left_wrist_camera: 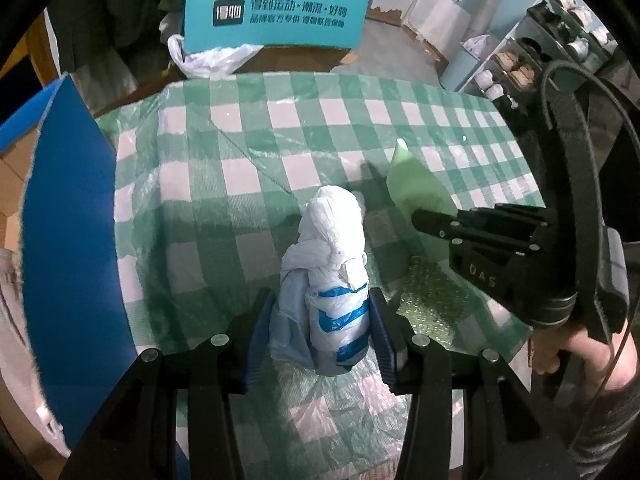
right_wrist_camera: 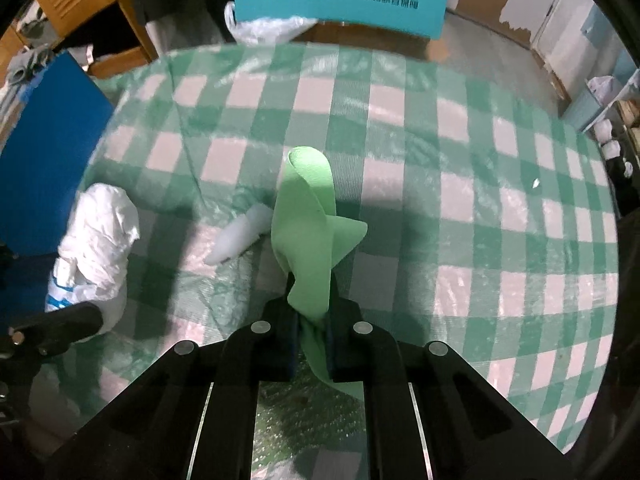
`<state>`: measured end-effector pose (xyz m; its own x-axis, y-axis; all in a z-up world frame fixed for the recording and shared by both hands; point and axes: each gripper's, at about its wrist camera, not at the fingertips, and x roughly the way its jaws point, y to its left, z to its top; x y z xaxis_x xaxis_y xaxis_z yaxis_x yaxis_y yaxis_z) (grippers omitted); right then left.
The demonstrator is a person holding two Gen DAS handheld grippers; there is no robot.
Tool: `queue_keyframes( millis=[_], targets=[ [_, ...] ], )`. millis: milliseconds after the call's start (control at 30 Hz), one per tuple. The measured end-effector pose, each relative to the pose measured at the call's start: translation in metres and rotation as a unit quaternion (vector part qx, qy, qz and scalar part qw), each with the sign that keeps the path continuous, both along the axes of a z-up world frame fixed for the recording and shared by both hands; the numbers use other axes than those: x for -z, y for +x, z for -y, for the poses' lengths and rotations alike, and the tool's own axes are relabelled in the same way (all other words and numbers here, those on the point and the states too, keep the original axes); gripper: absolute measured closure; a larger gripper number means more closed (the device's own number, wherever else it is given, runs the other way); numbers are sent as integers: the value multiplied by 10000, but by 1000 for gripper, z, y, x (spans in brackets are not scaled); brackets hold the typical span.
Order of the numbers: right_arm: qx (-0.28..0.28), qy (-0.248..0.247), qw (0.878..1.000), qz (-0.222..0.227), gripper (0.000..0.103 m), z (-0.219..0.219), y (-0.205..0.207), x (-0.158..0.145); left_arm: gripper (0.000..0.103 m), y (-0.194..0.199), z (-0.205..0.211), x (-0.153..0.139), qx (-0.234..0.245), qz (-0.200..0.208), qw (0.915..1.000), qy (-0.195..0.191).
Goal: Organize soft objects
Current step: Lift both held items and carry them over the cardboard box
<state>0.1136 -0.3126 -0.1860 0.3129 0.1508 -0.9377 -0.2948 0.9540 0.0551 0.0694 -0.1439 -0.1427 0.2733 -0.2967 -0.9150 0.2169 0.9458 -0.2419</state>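
Progress looks to me like the middle of the task: both soft things are gripped, but neither is put away yet. My left gripper (left_wrist_camera: 320,320) holds the white plastic bundle (left_wrist_camera: 332,264) with blue stripes; the pads press its lower part from both sides, and its knotted top stands out ahead of my jaws. My right gripper (right_wrist_camera: 312,340) is closed tight on the green foam strip (right_wrist_camera: 310,224), which curls forward and away from the jaws, while one end hangs back under them. A small white piece (right_wrist_camera: 240,236) lies on the checked tablecloth (right_wrist_camera: 480,160), just left of the strip. I judge the blue box (right_wrist_camera: 44,152) at my far left could be the place for them.
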Motion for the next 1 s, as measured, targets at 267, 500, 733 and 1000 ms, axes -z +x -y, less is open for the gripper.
queue_keyframes(
  millis=[267, 500, 733, 1000],
  targets=[
    [-28, 333, 9989, 317, 94, -3, -16, -33, 56, -11, -8, -22, 32, 188, 9998, 46],
    [-186, 551, 9966, 585, 94, -15, -26, -67, 56, -22, -18, -48, -7, 526, 9986, 99],
    [-295, 676, 9942, 785, 94, -28, -39, -93, 56, -30, -33, -71, -152, 817, 9964, 137],
    [-386, 747, 9920, 939, 94, -40, -51, -116, 56, -37, -48, -92, -268, 1084, 9935, 203]
  ],
)
